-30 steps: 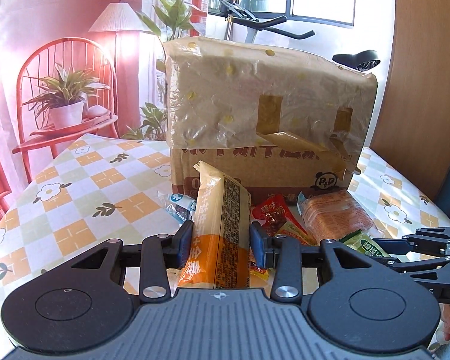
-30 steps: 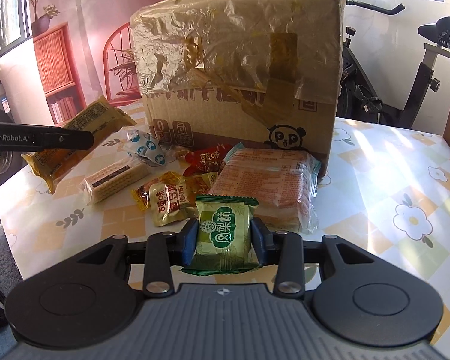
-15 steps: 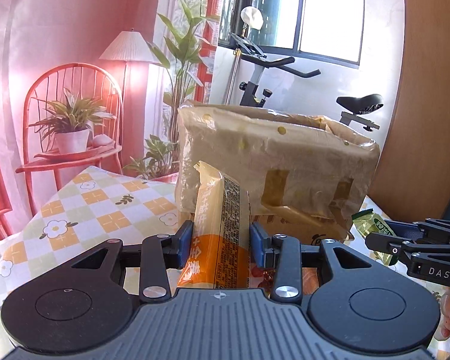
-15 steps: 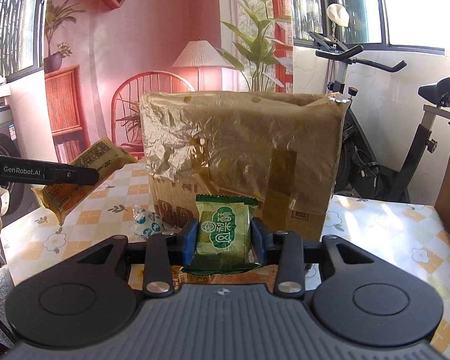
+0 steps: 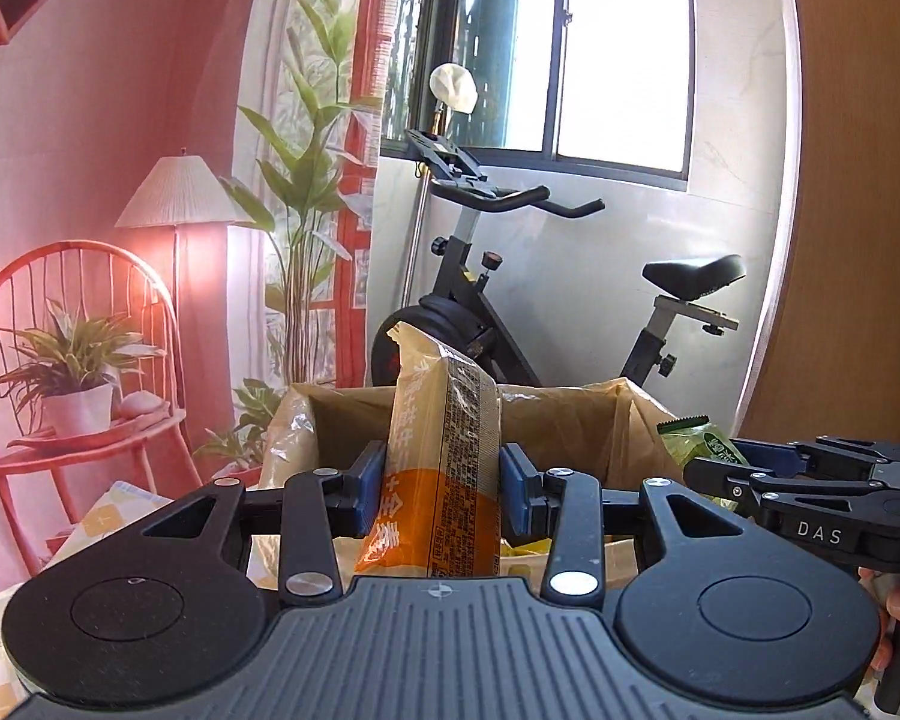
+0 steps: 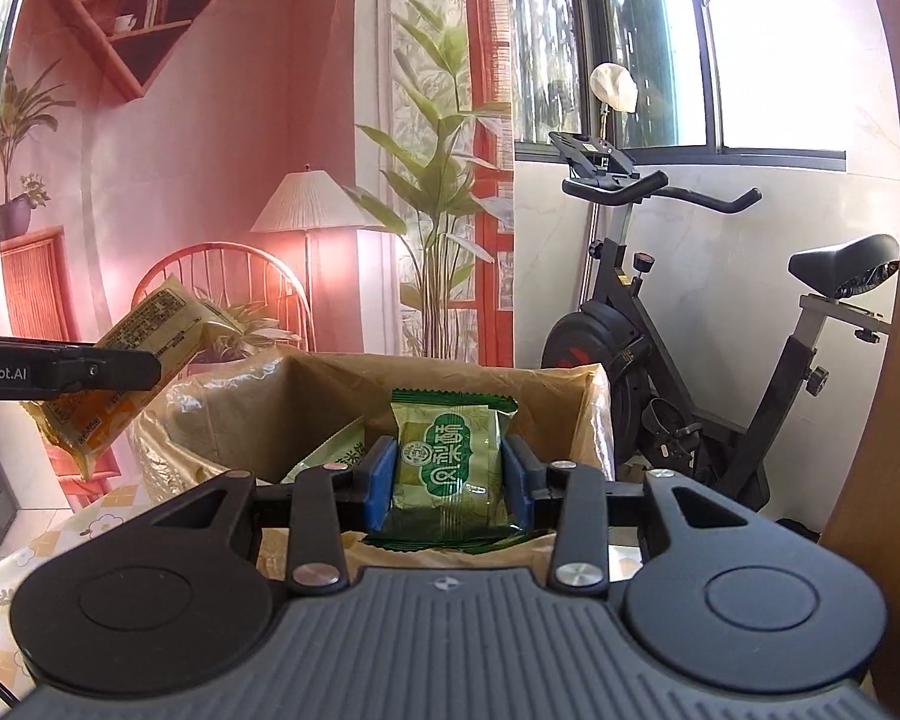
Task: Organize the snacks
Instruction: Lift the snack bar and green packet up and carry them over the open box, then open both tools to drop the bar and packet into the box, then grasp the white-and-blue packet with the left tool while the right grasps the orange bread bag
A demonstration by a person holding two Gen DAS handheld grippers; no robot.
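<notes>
Box opening lies ahead of and below both tools: the open brown cardboard box (image 6: 450, 402). The left tool (image 5: 444, 480) pinches an upright yellow-orange long snack packet (image 5: 444, 468); the right tool (image 6: 447, 474), equally near, pinches a green square packet (image 6: 450, 462)

I see from two cameras, one on each hand tool, looking forward along its fingers and a little down; both sit close to the open cardboard box (image 5: 576, 420) (image 6: 330, 396) and peek over its near rim; both share the box, the exercise bike (image 5: 510, 324) (image 6: 660, 324) and the window behind.
</notes>
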